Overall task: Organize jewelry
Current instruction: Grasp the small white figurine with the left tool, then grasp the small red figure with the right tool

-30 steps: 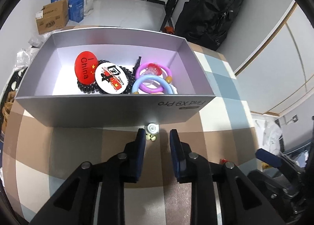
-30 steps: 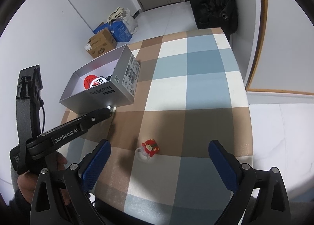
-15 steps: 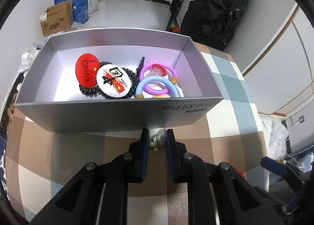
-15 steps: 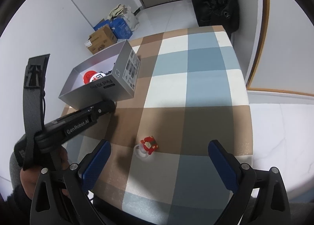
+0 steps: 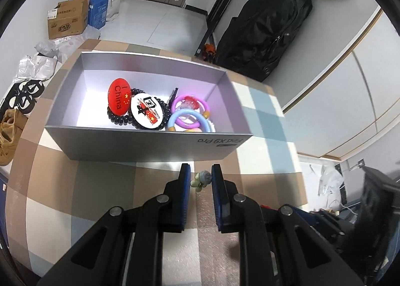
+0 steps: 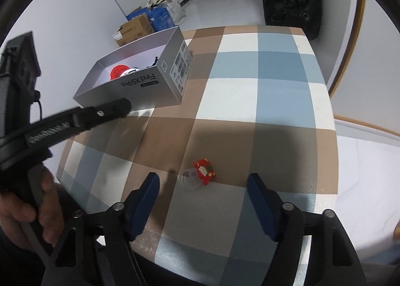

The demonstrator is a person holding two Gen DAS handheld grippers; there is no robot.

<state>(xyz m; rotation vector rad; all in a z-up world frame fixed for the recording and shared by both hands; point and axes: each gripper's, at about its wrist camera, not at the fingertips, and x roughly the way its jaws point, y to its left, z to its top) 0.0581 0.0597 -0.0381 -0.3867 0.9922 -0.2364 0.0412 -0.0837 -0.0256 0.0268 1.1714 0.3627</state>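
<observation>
In the left wrist view, the left gripper point(image 5: 199, 176) has drawn its jaws together onto a small pale green charm point(image 5: 201, 181), which a second ago lay loose between wider jaws near the front wall of the grey box point(image 5: 140, 144); it now looks ready to go in with the red badge point(image 5: 119, 100) reading "China". The box wall reads "Find X9 Pro". In the right wrist view, the right gripper point(image 6: 203, 187) has just been closing, jaws apart and touching nothing, around the red ring point(image 6: 204, 171) on the checked tablecloth point(image 6: 282, 101); the left gripper's arm bears blurred lettering.
</observation>
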